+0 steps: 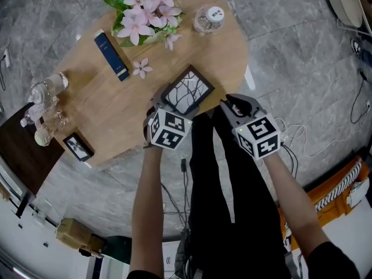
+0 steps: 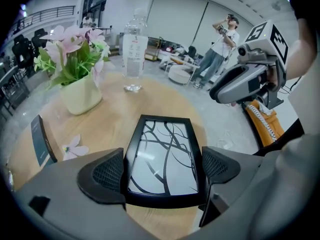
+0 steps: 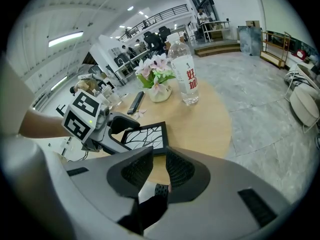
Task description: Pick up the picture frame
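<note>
The black picture frame (image 1: 187, 90), with a bare-branch print, lies flat near the front edge of the round wooden table (image 1: 104, 115). My left gripper (image 1: 179, 102) points down at it with its jaws wide apart. In the left gripper view the frame (image 2: 165, 134) lies between the two pads (image 2: 111, 173), which stand close along its long sides; I see no firm press. My right gripper (image 1: 233, 105) hangs just off the table's edge to the right of the frame. Its jaws (image 3: 160, 156) stand a narrow gap apart with nothing between them.
Further back on the table stand a pot of pink flowers (image 1: 142, 13) and a water bottle (image 1: 209, 17). A blue book (image 1: 111, 54) and a loose blossom (image 1: 141, 68) lie mid-table. Glass bottles (image 1: 43, 97) and a small framed photo (image 1: 77, 146) sit at the left. A person stands far behind (image 2: 220, 44).
</note>
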Motion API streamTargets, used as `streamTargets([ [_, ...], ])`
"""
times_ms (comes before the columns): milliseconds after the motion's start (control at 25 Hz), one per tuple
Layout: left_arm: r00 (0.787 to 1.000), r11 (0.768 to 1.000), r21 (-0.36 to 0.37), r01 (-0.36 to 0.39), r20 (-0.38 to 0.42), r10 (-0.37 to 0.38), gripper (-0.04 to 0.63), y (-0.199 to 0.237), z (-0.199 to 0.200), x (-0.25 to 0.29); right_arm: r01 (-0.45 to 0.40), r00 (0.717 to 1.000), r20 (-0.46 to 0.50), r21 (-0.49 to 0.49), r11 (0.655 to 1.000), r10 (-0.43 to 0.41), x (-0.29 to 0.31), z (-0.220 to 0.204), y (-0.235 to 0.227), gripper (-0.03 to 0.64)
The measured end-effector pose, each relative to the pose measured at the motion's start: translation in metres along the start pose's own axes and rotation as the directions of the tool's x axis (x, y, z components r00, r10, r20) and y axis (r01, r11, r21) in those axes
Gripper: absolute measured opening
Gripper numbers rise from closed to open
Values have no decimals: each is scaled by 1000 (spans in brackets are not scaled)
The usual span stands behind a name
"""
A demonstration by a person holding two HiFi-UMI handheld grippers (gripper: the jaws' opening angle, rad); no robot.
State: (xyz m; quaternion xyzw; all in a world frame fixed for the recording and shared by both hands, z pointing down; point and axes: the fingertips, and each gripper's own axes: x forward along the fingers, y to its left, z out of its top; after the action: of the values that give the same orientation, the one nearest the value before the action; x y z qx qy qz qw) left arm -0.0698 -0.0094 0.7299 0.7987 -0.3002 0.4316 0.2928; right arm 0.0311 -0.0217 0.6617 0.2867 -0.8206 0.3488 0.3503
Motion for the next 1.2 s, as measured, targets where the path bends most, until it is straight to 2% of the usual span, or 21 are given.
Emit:
streamTargets([
  [160,1000,999,-40,-7,29,8,505,3,6,-9,5,1000,6,2,1000,-5,-5,5,2,51],
  [400,996,989,-150,2,91,12,503,11,13,-25,15,1000,23,-2,1000,-15,-13,19,4,51],
  [560,991,973,-228,26,135,5,502,15,18,-34,21,999,33,-5,1000,-21,-17,27,7,51],
  [680,985,951,-304,52,175,2,502,18,20,-42,24,999,38,-2,1000,-24,-20,29,10,51],
  [800,973,918,-387,88,232,5,502,21,23,-51,26,999,39,4,1000,-26,-24,29,13,51],
  [880,958,885,-445,135,287,-2,502,22,27,-58,29,999,38,7,1000,-29,-26,30,15,51],
  [1040,914,800,-544,253,405,-13,500,23,34,-73,32,999,41,17,999,-33,-29,32,19,51],
  [1200,863,715,-602,355,505,-3,500,23,42,-90,33,999,40,15,999,-33,-34,36,24,51],
])
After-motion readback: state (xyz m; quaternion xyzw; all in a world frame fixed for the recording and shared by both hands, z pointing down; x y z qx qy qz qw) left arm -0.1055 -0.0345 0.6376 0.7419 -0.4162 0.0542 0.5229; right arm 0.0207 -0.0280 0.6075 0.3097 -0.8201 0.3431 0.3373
